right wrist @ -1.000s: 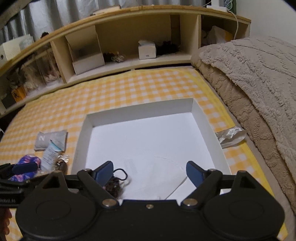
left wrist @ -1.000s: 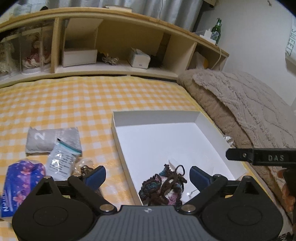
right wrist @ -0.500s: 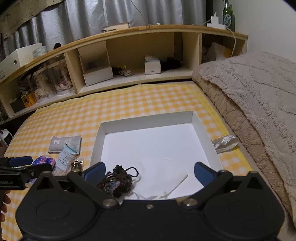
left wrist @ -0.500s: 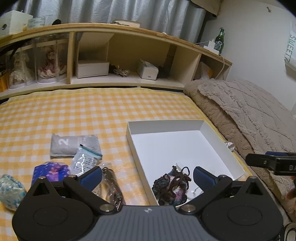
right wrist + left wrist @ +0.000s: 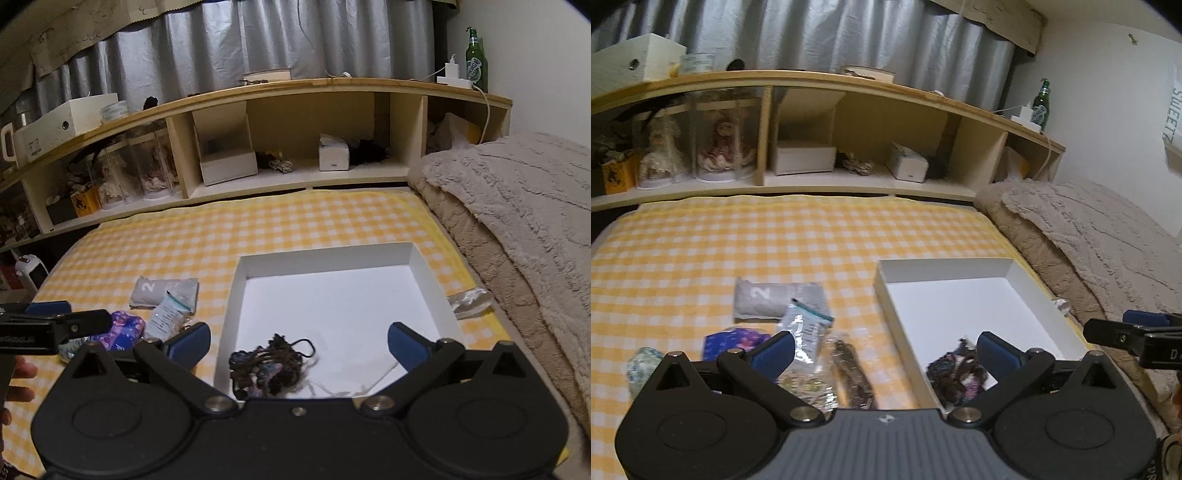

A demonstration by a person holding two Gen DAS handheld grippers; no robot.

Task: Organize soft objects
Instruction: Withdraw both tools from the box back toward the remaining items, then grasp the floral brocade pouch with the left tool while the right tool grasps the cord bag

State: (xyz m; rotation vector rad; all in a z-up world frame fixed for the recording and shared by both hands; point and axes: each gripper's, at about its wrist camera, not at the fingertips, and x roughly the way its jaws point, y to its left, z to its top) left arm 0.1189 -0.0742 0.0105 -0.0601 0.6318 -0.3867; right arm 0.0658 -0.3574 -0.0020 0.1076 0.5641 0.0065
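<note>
One knitted bundle (image 5: 271, 363) lies boxed between our wide, empty right tongs (image 5: 299, 341); several soft things wait beside our wide left tongs (image 5: 884, 350).

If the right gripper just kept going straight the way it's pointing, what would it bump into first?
Probably the floor of the white box. The open right gripper tilts down toward it, above the dark yarn bundle near the box's front. Depth is hard to judge, so the bundle might come first.
</note>
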